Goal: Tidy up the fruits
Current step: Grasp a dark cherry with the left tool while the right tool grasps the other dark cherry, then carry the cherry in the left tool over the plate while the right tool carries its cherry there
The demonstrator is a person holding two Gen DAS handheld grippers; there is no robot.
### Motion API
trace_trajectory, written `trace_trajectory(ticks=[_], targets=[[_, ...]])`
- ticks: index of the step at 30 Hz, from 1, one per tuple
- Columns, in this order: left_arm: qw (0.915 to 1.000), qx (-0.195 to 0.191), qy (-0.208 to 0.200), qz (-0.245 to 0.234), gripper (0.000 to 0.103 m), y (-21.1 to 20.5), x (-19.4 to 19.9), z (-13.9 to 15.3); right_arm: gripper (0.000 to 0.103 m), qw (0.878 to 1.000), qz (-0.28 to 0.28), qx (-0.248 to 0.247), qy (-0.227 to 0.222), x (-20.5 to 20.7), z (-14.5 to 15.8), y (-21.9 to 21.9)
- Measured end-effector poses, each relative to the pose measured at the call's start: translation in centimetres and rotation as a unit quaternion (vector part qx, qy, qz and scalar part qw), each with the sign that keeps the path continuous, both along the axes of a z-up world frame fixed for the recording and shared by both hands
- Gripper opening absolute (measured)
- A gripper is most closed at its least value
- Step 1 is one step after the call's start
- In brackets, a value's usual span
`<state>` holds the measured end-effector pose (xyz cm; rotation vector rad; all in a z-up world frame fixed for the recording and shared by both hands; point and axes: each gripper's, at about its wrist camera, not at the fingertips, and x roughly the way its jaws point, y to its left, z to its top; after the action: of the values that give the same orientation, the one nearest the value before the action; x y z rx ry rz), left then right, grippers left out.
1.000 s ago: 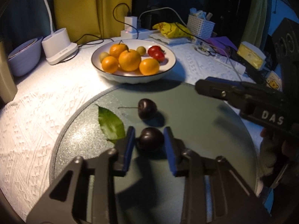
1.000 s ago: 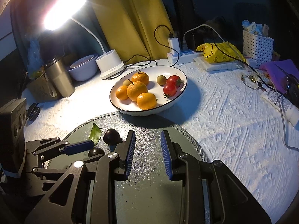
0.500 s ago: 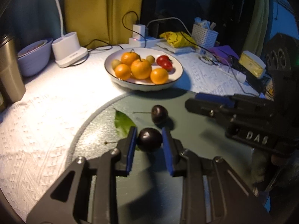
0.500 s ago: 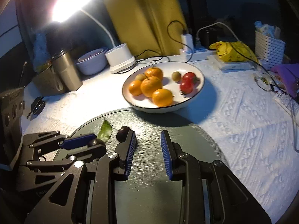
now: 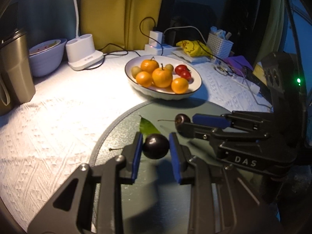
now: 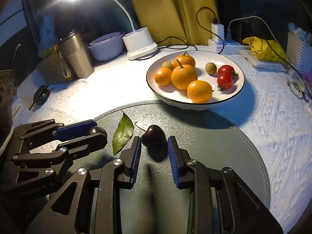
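Observation:
My left gripper [image 5: 155, 149] is shut on a dark cherry [image 5: 156, 145] and holds it just above the round grey-green mat [image 5: 198, 113]. It also shows in the right wrist view [image 6: 93, 131], with that cherry [image 6: 97, 130] at its tips. My right gripper [image 6: 154, 146] is open, its pads on either side of a second dark cherry [image 6: 153, 136] with a stem, lying on the mat [image 6: 224, 148]. That cherry [image 5: 182, 119] sits by the right gripper's tips [image 5: 192, 121] in the left wrist view. A white bowl [image 6: 237, 95] behind holds oranges [image 6: 184, 77], cherry tomatoes [image 6: 225, 80] and small green fruits.
A green leaf [image 6: 122, 134] lies on the mat between the grippers. Behind stand a steel tumbler [image 6: 76, 56], a pale bowl [image 6: 106, 47], a white lamp base [image 6: 140, 42], a power strip with cables [image 6: 216, 37], a yellow bag [image 6: 261, 48] and a white basket [image 5: 219, 42].
My left gripper has closed on the near cherry and lifted it slightly. My right gripper has moved forward and left, so its open pads now flank the second cherry.

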<state>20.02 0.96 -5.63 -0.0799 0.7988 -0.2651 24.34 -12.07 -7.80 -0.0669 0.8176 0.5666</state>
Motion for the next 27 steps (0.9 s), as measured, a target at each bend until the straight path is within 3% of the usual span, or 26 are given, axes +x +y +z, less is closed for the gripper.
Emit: trace_trajectory(ticks=[27], targets=[[0.9999,0.011,-0.006,0.009,0.029,0.0,2.9,1.1,0.03,1.0,0.022,0.003,-0.002,1.7,0.7,0.0]])
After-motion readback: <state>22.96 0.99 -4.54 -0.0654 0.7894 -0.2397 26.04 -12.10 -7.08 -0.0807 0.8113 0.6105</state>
